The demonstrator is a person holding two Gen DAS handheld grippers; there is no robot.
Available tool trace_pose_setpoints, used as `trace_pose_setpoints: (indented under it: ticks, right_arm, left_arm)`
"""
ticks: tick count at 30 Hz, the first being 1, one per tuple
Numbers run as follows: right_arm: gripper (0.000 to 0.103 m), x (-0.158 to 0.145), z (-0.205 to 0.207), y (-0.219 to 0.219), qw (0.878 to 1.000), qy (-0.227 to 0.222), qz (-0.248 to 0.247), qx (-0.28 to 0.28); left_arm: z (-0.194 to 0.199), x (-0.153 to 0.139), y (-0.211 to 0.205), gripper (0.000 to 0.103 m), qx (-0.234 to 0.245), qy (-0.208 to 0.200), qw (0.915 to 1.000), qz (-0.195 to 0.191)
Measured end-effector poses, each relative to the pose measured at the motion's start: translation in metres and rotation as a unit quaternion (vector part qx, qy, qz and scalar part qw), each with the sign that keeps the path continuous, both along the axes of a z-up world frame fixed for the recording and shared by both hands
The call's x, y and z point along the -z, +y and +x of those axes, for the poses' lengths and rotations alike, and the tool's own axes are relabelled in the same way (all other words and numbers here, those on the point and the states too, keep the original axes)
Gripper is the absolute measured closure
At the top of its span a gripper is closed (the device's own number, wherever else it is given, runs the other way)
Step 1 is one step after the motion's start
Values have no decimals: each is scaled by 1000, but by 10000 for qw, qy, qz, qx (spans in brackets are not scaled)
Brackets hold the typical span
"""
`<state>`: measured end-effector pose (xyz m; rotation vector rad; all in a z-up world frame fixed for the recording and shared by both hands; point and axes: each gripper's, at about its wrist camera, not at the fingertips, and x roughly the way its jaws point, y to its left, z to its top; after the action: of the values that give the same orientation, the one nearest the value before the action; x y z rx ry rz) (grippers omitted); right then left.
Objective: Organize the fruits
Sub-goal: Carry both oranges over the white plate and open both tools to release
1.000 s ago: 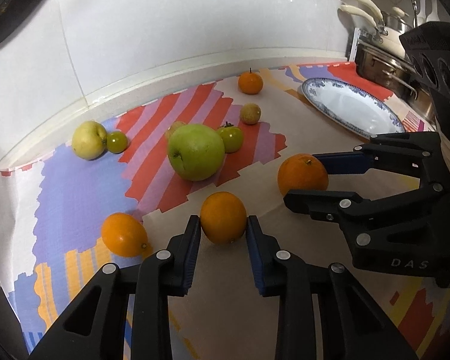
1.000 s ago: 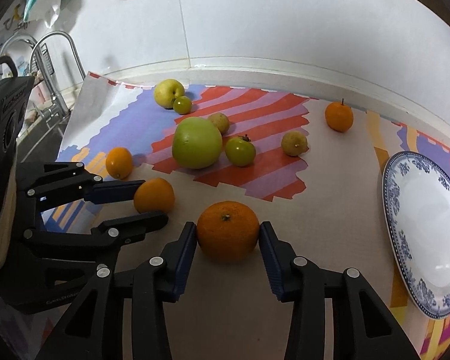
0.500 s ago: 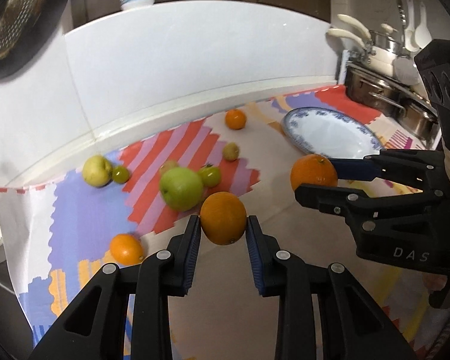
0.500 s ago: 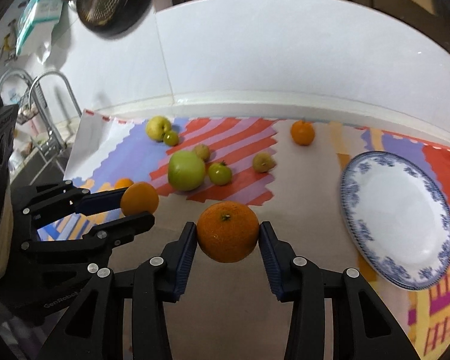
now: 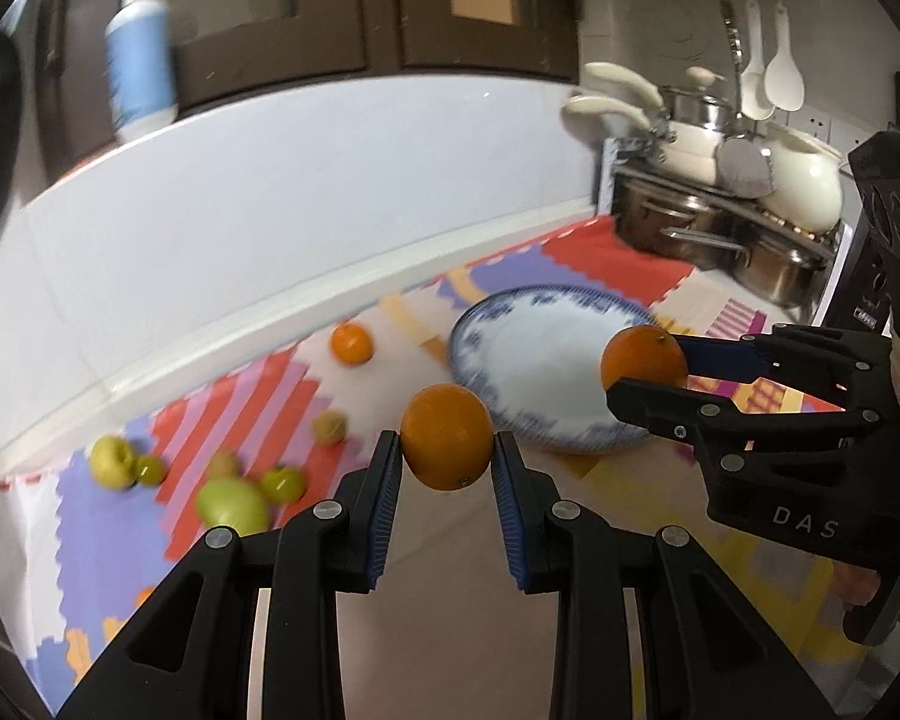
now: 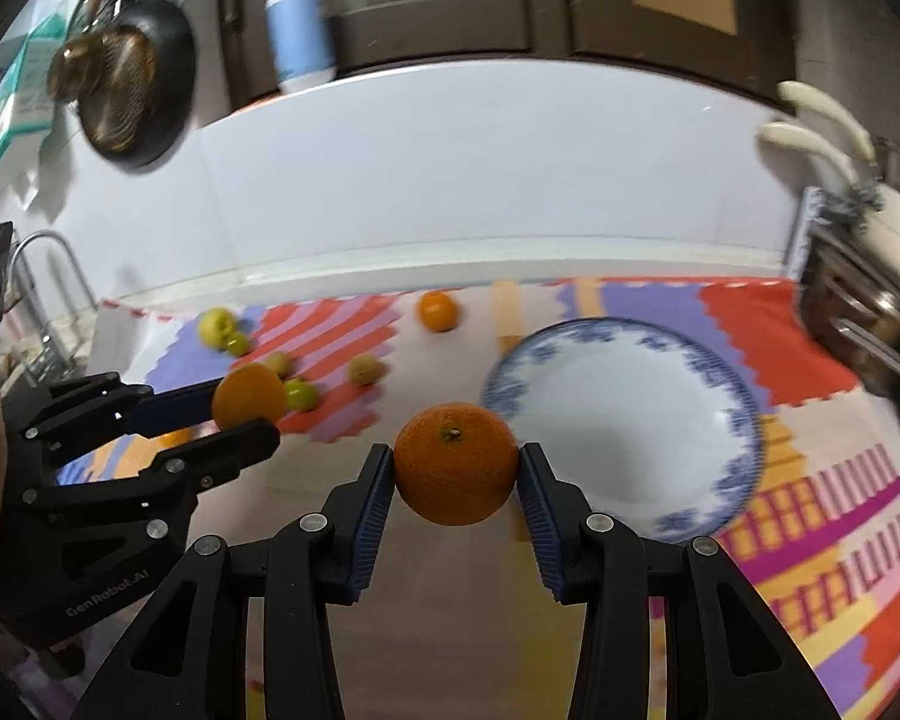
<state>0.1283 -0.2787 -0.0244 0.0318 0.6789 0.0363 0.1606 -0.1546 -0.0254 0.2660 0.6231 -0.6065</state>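
Your left tongs [image 5: 447, 450] are pinching a smooth orange [image 5: 447, 437] between the blue pads, holding it in the air above the counter [image 5: 444, 630], near the rim of the blue-patterned plate [image 5: 546, 372]. Your right tongs [image 6: 455, 468] are gripping a second, dimpled orange [image 6: 455, 463] the same way, just left of that plate [image 6: 624, 420]. Each camera is catching the other tongs from the side: the left view is showing the right tongs [image 5: 645, 369] over the plate's far edge, and the right view is showing the left tongs [image 6: 249, 405] over the striped cloth [image 6: 330, 336]. Only the left view is taking in the pots [image 5: 720, 222] by the wall; only the right view is showing the dark pan [image 6: 132, 90] hanging up. A large green apple [image 5: 233, 504] and a small orange [image 5: 351, 343] are lying on the cloth among other blurred fruits.
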Motion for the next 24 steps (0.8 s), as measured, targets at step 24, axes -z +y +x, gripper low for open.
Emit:
trace_pose_setpoints:
  ticks: [24]
  right_arm:
    - [60, 45, 52, -129, 9957, 799, -26, 475]
  left_arm:
    - [70, 61, -135, 72, 203, 917, 9948, 390]
